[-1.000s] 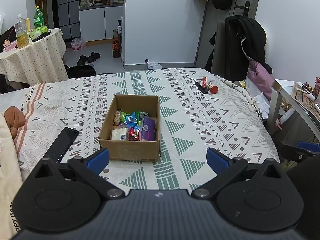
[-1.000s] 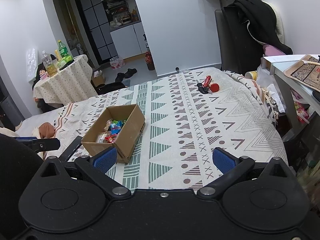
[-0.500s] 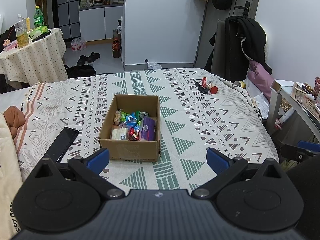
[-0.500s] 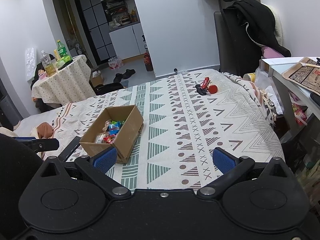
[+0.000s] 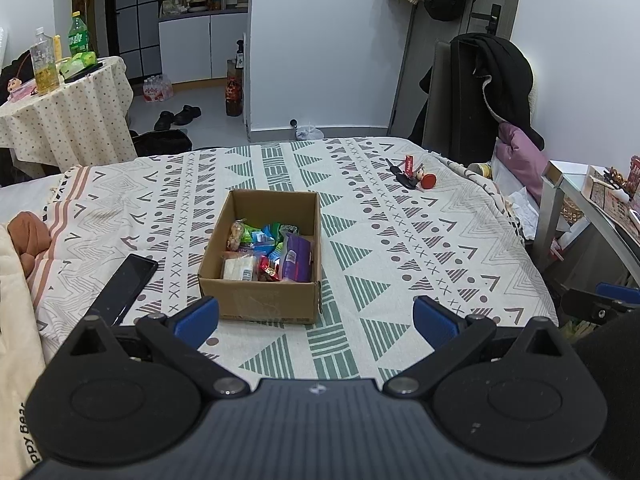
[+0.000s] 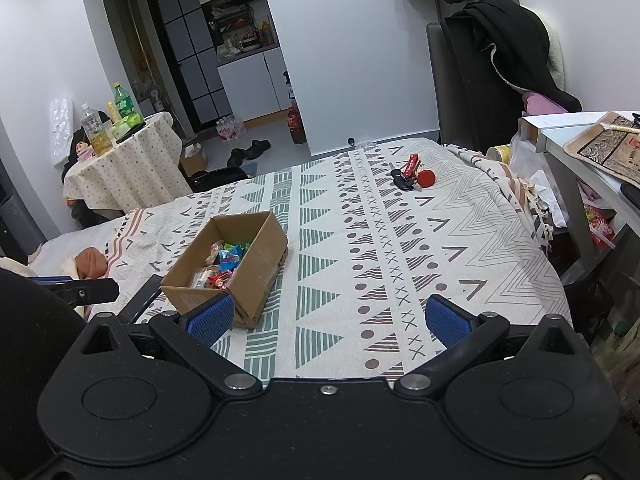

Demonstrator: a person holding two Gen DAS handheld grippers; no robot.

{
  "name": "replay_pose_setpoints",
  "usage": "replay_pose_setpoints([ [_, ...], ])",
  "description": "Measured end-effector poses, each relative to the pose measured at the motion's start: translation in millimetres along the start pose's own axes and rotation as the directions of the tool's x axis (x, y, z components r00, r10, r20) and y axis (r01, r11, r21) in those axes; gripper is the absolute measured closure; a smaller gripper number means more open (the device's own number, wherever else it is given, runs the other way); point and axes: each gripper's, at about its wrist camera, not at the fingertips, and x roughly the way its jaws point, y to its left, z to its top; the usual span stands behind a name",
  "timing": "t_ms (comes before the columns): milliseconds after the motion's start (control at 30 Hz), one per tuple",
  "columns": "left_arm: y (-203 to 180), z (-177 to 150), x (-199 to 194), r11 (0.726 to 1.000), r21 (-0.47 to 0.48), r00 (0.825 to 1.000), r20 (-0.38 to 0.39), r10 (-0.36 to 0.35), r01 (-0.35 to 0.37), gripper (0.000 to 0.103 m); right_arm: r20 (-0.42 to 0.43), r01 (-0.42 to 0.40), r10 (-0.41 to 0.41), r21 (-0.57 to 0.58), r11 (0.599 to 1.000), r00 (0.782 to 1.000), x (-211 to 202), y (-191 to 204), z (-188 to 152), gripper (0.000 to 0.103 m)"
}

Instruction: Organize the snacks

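Brown cardboard box [image 5: 262,264] is sitting on the patterned bedspread [image 5: 400,248] just ahead of the left gripper [image 5: 316,318], whose blue-padded fingers are standing wide apart with nothing between them. Wrapped snacks [image 5: 268,250] are lying inside the box. A black phone [image 5: 124,286] is lying beside the box, ahead of the gripper's left finger. The right gripper [image 6: 328,318] is also gaping empty, with the box ahead of its left finger [image 6: 212,317]. A bunch of keys [image 6: 412,176] is lying far ahead, well apart from both.
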Motion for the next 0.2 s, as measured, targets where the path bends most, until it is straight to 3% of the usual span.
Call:
replay_pose_setpoints([
  [200,-1.1,0.7,-1.1,1.0,0.001,1.0,-0.003,0.005,-0.005,0.0,0.007,0.007,-0.007,-0.01,1.0,1.0,-1.5,3.3,-1.4,0.0],
])
